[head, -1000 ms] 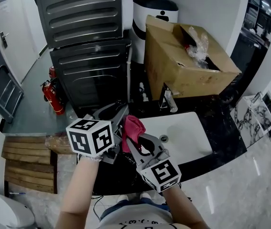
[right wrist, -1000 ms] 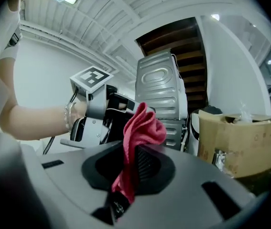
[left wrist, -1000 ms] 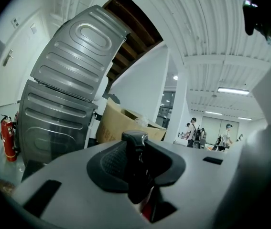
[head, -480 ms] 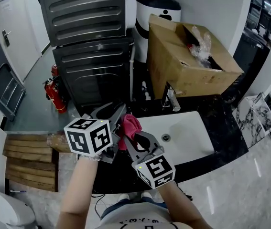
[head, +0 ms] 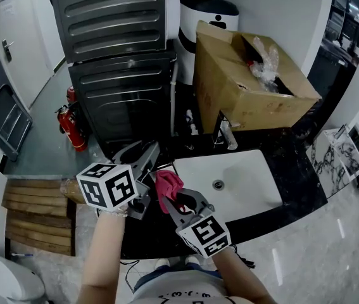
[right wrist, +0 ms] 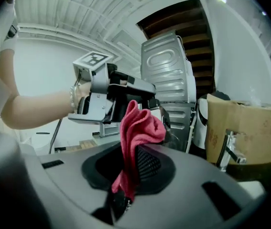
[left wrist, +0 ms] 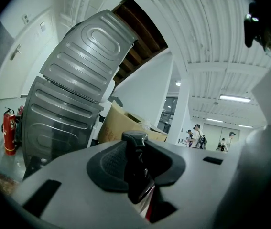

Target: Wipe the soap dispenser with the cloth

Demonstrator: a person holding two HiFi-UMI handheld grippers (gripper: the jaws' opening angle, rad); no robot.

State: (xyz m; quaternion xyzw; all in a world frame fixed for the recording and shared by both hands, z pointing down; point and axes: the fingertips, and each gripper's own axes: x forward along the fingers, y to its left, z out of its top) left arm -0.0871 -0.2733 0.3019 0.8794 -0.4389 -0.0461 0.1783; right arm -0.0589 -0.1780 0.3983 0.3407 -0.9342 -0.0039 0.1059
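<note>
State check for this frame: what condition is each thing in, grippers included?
left gripper: shut on the soap dispenser
soap dispenser: clamped, pump head above the pads
right gripper: shut on the cloth
cloth: bunched, sticking out beyond the jaws
cardboard box: open, flaps up
tap: no water running

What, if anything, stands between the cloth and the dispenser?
Nothing visible. The cloth, pinched in the right gripper, is right beside the dispenser clamped in the left gripper; whether they touch is unclear.
</note>
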